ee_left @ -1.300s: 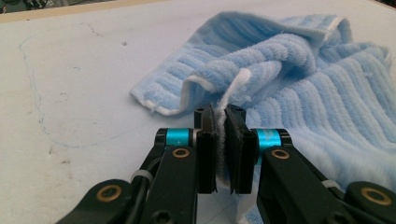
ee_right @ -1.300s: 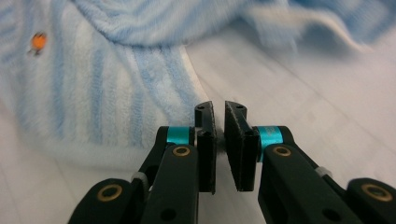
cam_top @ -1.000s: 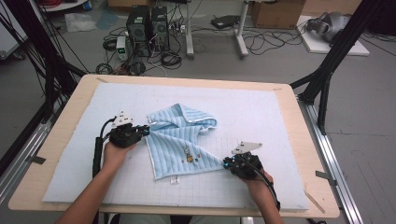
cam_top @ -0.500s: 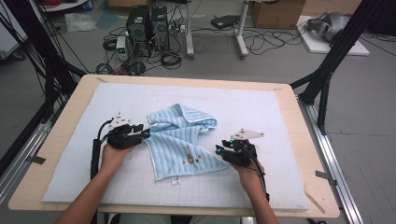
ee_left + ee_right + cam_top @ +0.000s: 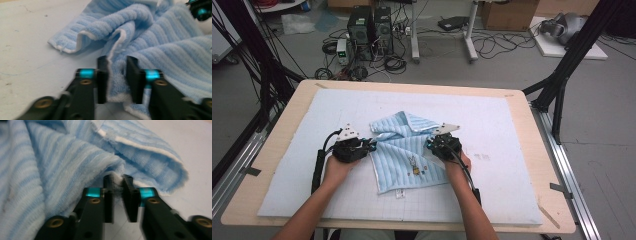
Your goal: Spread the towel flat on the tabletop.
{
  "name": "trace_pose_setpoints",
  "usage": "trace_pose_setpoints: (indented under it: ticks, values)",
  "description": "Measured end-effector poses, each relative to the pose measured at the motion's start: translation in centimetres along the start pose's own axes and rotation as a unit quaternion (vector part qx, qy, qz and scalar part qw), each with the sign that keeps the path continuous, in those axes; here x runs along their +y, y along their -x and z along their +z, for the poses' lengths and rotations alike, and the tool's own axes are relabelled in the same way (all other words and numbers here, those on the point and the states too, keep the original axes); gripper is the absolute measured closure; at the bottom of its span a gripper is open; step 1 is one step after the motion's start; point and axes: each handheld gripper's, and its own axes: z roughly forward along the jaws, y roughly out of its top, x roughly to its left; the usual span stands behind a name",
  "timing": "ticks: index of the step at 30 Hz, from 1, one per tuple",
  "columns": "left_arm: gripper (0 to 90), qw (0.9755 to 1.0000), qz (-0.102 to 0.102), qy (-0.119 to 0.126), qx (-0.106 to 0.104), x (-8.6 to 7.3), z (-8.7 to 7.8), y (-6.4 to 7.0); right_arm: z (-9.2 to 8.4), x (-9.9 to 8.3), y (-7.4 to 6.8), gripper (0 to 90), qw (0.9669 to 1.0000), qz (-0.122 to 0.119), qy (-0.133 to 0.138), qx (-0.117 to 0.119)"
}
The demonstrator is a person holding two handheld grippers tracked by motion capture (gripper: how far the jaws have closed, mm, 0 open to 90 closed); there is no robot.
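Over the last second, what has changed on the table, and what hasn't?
The right hand-held gripper slid left across the mat, from the towel's right corner up its right edge; its jaws opened and closed again, now pinching the towel's edge. The left hand-held gripper also opened and re-closed on the left edge, barely moving. The towel stayed where it lay.

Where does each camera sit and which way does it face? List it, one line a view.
High view: above the person's side, looking forward and down on the white padded table mat; forearms, left gripper, right gripper.
Left gripper view: on that gripper, facing the light blue striped terry towel; jaws closed on its hem.
Right gripper view: on that gripper, jaws pinching a towel fold.
Shared: the towel, in all three.
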Motion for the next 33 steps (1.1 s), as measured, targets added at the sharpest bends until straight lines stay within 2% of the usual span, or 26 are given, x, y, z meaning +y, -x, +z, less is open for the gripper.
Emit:
trace_pose_setpoints:
  ticks: [5, 11, 19, 21, 24, 27, 28, 29, 30, 31, 32, 33]
  values:
    - [80.5, 1.0000, -0.004, 0.004, 0.004, 0.0, -0.2, -0.2, -0.1, -0.4, 0.7, 82.7, 0.9999, 0.003, -0.011, -0.002]
    - [81.1, 0.9999, -0.007, 0.008, 0.004, 0.0, -0.2, -0.2, -1.1, -0.7, 1.7, 82.7, 0.9999, -0.008, -0.014, -0.007]
    - [81.5, 0.9999, -0.005, 0.006, -0.008, 0.0, 0.0, -0.1, -2.0, -0.9, 3.5, 82.7, 0.9994, -0.021, -0.016, -0.024]
    - [81.2, 0.9999, -0.004, 0.005, -0.010, -0.1, 0.1, 0.0, -2.1, -0.8, 3.7, 82.8, 0.9986, -0.035, -0.015, -0.037]
    - [79.8, 1.0000, 0.002, -0.003, -0.006, -0.1, 0.2, 0.2, -2.0, -0.8, 4.2, 84.1, 0.9965, -0.036, -0.015, -0.074]
    - [71.6, 1.0000, 0.000, -0.005, 0.004, 0.0, 0.3, 0.3, -1.7, -0.9, 4.8, 84.2, 0.9951, -0.015, -0.020, -0.096]
    - [65.4, 1.0000, 0.000, -0.005, 0.004, 0.0, 0.3, 0.3, -1.7, -1.0, 4.9, 84.2, 0.9951, -0.009, -0.017, -0.097]
    - [58.0, 0.9998, -0.014, -0.006, 0.015, -0.1, 0.3, 0.1, -1.6, -1.0, 5.1, 84.1, 0.9954, 0.007, -0.015, -0.095]
    - [56.2, 0.9998, -0.014, -0.006, 0.015, -0.1, 0.3, 0.1, -1.6, -1.1, 5.1, 82.9, 0.9953, 0.012, -0.015, -0.095]
    - [53.4, 0.9996, -0.022, -0.004, 0.018, -0.1, 0.2, -0.2, -1.6, -1.1, 5.1, 77.8, 0.9945, 0.015, -0.016, -0.102]
    - [51.6, 0.9996, -0.022, -0.004, 0.018, -0.1, 0.2, -0.2, -1.7, -1.1, 5.1, 73.5, 0.9939, 0.022, -0.016, -0.107]
    - [51.4, 0.9994, -0.027, -0.003, 0.021, -0.1, 0.1, -0.3, -2.0, -1.1, 5.2, 68.2, 0.9932, 0.044, -0.009, -0.108]
